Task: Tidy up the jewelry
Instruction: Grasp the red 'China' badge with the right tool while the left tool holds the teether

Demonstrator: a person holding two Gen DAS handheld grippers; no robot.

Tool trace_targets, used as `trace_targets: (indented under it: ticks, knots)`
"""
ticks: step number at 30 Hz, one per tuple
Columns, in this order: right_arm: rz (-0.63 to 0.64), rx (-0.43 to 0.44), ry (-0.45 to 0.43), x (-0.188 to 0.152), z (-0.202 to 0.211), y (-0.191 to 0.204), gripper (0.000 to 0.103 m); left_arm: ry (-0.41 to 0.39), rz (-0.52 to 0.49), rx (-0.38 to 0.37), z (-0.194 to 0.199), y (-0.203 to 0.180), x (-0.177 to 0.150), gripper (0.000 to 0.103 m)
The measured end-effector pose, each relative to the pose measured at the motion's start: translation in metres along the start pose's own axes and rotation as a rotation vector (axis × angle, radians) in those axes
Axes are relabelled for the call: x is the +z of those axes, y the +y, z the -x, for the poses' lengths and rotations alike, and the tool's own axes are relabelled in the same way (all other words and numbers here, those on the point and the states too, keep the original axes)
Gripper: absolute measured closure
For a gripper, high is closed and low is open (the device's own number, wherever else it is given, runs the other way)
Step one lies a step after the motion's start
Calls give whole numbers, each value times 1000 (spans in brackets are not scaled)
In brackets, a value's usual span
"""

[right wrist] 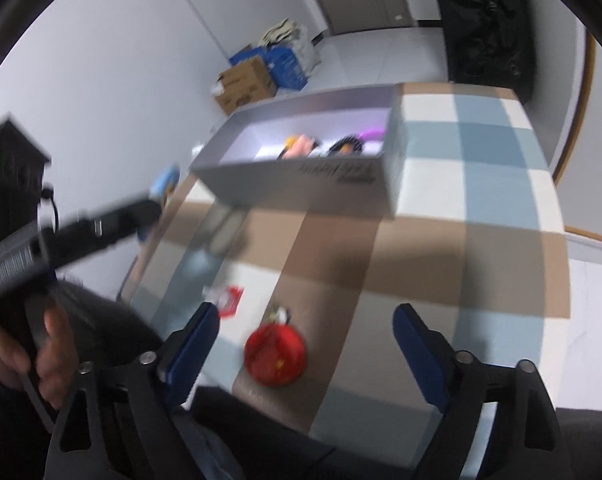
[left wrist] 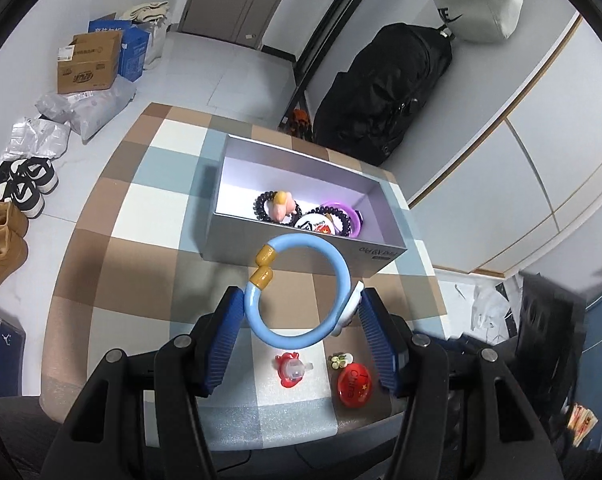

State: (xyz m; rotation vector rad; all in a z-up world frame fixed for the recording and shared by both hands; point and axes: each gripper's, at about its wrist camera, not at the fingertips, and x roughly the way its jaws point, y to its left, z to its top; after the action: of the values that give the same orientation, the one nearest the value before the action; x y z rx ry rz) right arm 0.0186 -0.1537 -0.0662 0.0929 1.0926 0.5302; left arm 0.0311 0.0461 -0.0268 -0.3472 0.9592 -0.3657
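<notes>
A: Checked worktop (left wrist: pixel 149 216), your grey box (left wrist: pixel 301 248) at the far side?

B: Yes. Inside the box, toward your near wall: black bead bracelets (left wrist: pixel 267 204), a purple bangle (left wrist: pixel 351 216), a white badge (left wrist: pixel 315 226).

A: Your left gripper (left wrist: pixel 301 312)?

B: Pinching the blue bangle (left wrist: pixel 301 292) across its width, held just short of the box's near wall, above the worktop.

A: Your right gripper (right wrist: pixel 307 340)?

B: Spread wide, holding nothing. The red badge (right wrist: pixel 275 354) lies between its fingers, well short of the box. Red clip (left wrist: pixel 291 370) beside the badge. Right view is blurred.
</notes>
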Motion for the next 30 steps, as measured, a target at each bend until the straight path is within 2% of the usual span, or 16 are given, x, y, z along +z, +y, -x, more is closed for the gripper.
trace_targets:
  ticks: [12,14,18,24,30]
  knots:
    - [206,-64,77,-27,-22,43,43,-23,10,-17,10,5,0,49]
    - [217,-83,81,-29,-23,43,44,-24,13,-16,11,6,0,49]
    - [221,-109,85,-28,-27,43,54,-24,13,-18,11,5,-1,49]
    - [257,-151,74,-29,-31,50,61,-27,10,-12,12,6,-2,49]
    - [263,-164,64,-29,-29,52,61,-27,8,-6,13,6,-2,49]
